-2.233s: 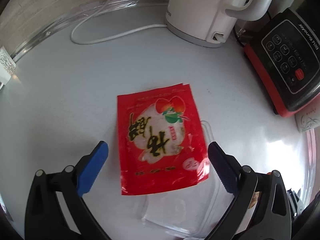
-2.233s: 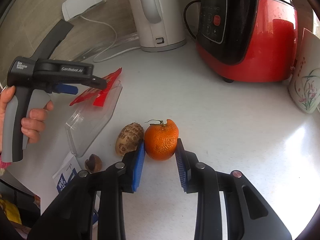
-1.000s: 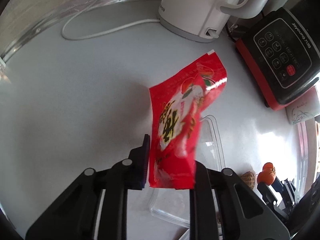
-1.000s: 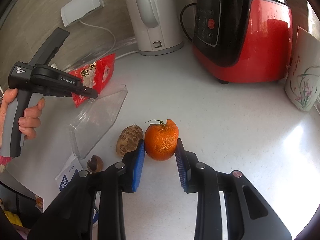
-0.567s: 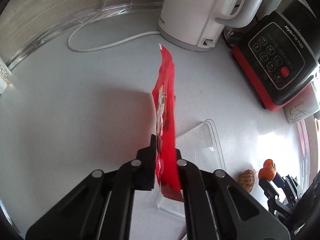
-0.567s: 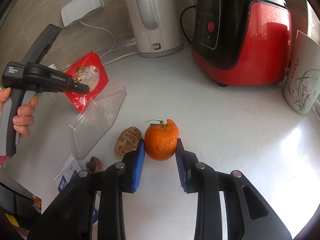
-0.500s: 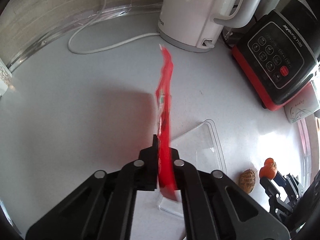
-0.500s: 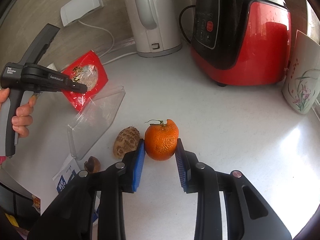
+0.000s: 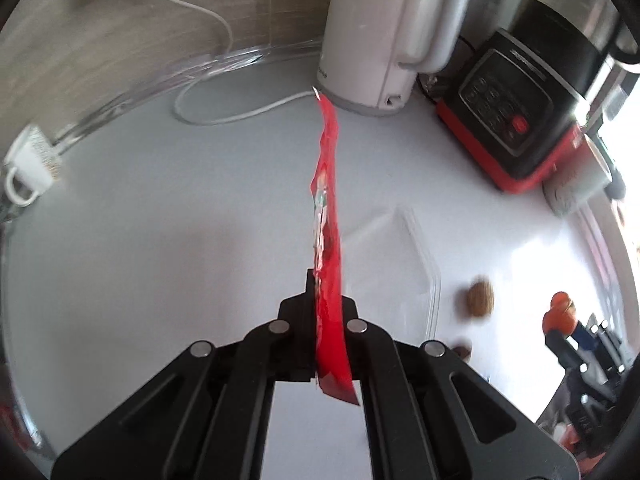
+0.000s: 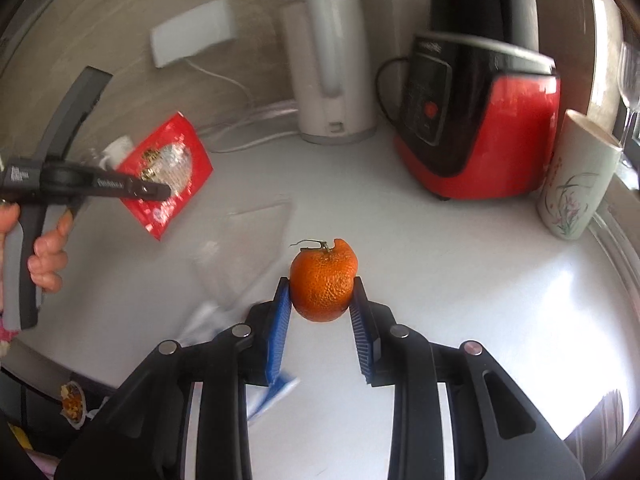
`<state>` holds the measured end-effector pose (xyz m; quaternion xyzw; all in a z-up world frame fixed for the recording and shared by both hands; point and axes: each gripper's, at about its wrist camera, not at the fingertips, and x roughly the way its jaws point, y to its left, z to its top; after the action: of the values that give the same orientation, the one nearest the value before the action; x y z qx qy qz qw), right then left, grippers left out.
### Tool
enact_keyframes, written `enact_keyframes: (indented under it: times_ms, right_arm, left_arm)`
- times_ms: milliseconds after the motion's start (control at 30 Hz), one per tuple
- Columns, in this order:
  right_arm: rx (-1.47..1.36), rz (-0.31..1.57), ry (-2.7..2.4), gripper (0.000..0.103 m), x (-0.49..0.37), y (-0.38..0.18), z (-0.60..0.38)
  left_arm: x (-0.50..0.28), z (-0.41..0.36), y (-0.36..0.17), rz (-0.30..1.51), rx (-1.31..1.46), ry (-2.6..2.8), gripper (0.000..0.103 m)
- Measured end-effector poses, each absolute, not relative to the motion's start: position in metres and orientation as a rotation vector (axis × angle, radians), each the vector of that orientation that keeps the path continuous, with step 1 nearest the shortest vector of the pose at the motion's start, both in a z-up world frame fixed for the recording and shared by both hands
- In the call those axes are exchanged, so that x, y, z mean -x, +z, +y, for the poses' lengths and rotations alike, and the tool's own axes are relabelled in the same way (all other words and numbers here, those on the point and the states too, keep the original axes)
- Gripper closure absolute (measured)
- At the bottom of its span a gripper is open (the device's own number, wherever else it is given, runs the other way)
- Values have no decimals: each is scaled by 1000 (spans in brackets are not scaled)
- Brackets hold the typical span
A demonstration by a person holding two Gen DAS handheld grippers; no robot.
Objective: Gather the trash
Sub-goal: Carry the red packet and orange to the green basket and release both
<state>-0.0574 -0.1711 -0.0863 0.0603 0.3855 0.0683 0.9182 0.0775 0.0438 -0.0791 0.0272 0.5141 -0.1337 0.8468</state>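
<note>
Pinching red wrapper (image 9: 329, 240) edge-on, left gripper (image 9: 326, 312); orange (image 10: 323, 280) in right gripper (image 10: 322, 308).

The left gripper (image 9: 326, 312) is clamped on a flat red foil snack wrapper (image 9: 328, 236), held edge-on above the white countertop (image 9: 140, 220). Beyond the wrapper stands a white electric kettle (image 9: 380, 32); a red-and-black blender base (image 9: 516, 120) sits to its right. A clear plastic lid (image 9: 400, 256) lies on the countertop, right of the wrapper.

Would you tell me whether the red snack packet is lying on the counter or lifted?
Lifted: the left gripper pinches the red snack packet above the counter.
</note>
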Motion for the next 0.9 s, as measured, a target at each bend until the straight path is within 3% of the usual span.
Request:
enact_keyframes:
  times_ms: [200,467,900]
  right_arm:
    - [-141,816,180,73,114,-73,-104]
    - [-159,922,207,73,187,-98,-20]
    - [-156,1008,159,73,258,-143,43]
  left_arm:
    - [10,77,-81,1088,-106,-267,103]
    - [114,126,-115,1163,-150,-292,103]
    - [195,159,-183,1225,-199,-393,103]
